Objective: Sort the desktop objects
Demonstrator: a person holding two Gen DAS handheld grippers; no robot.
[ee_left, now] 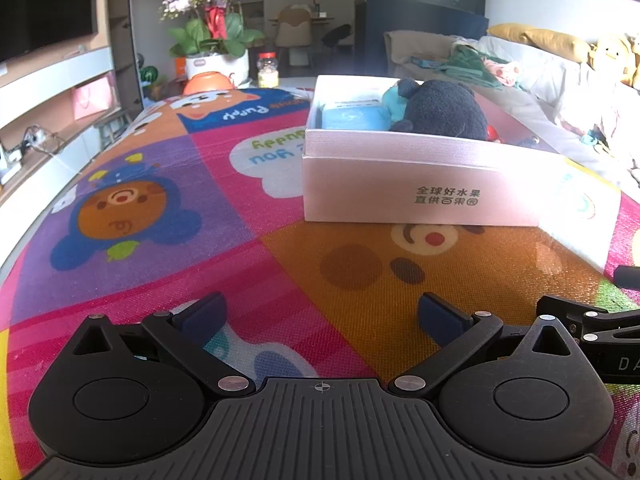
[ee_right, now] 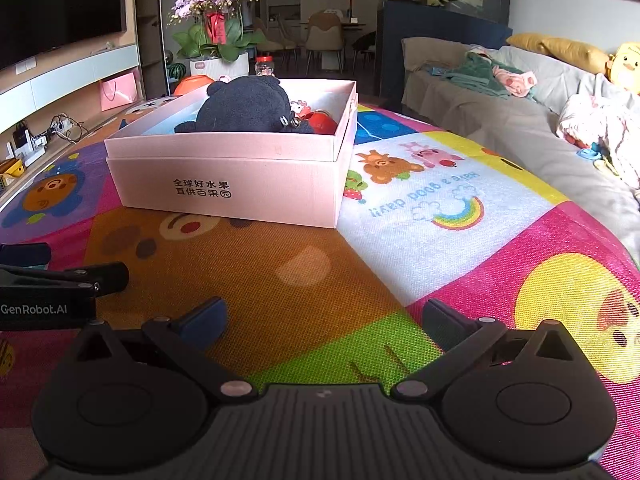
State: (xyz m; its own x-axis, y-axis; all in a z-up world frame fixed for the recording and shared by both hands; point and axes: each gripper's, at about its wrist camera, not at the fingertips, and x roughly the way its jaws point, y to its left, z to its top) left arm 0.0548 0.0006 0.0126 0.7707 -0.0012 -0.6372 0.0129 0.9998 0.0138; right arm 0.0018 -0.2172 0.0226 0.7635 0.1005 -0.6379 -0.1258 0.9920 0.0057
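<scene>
- Left wrist view: the left tool (ee_left: pixel 320 316) hovers empty, fingers spread wide, over the cartoon-print mat (ee_left: pixel 160 200) covering the desk. At one o'clock, the pink gift box (ee_left: pixel 420 188) already holds a dark plush toy (ee_left: pixel 440 110), a blue packet (ee_left: pixel 352 118) and a red item.
- Right wrist view: the right tool (ee_right: pixel 322 316) is likewise wide and empty; the box sits at eleven o'clock. No loose objects show on the mat, so sorting looks essentially finished.

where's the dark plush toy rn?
The dark plush toy lies inside the pink box on the play mat, ahead of both open grippers; a red toy sits on its right, a blue item on its left.
</scene>
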